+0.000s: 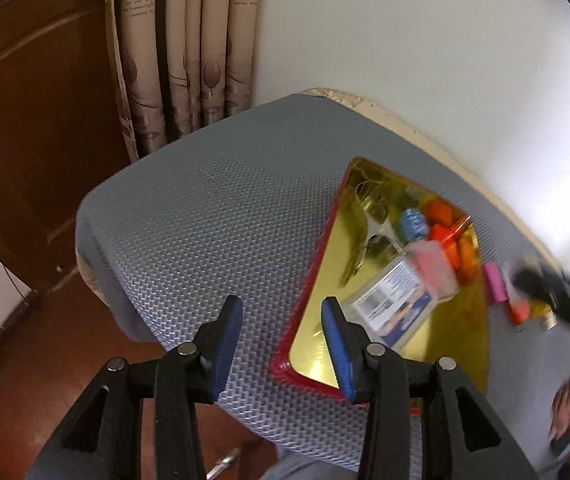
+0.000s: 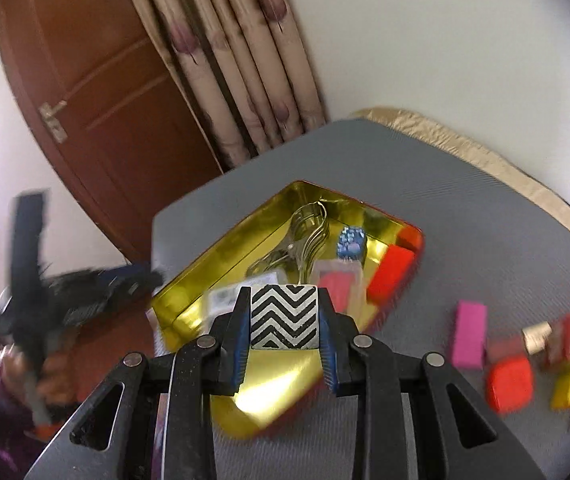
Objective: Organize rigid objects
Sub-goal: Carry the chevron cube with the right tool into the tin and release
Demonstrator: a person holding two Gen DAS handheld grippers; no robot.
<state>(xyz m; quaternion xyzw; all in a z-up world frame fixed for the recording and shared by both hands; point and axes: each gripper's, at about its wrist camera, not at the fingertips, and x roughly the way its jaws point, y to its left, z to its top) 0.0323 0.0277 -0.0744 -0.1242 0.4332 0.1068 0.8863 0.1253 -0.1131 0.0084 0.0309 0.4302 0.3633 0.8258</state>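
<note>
While the right gripper (image 2: 285, 322) clamps a zigzag-patterned block (image 2: 284, 316), black-and-white chevrons facing the cam, its blue pads press both sides of the block, just above the near end of the gold tin (image 2: 213, 258). Tin has a red outer rim and sits on a grey mesh mat (image 1: 205, 208). Inside: a clear plastic case (image 1: 399, 298) w/ a printed label, incl. what looks like a barcode, text too blurred to read; a blue patterned block (image 2: 351, 242); orange-red blocks (image 2: 391, 274); metal keys/rings (image 2: 311, 228) toward the far corner. Left gripper (image 1: 281, 346) is empty, jaws apart, nothing between the pads; it hangs over the mat by the tin's near-left rim. Loose on the mat, right of the tin: a pink block (image 2: 470, 334), a red block (image 2: 510, 380), a yellow block (image 2: 569, 392), plus more small pieces too smeared to ID. Curtain (image 1: 189, 48) behind shows leaf print w/ small script, not legible.
</note>
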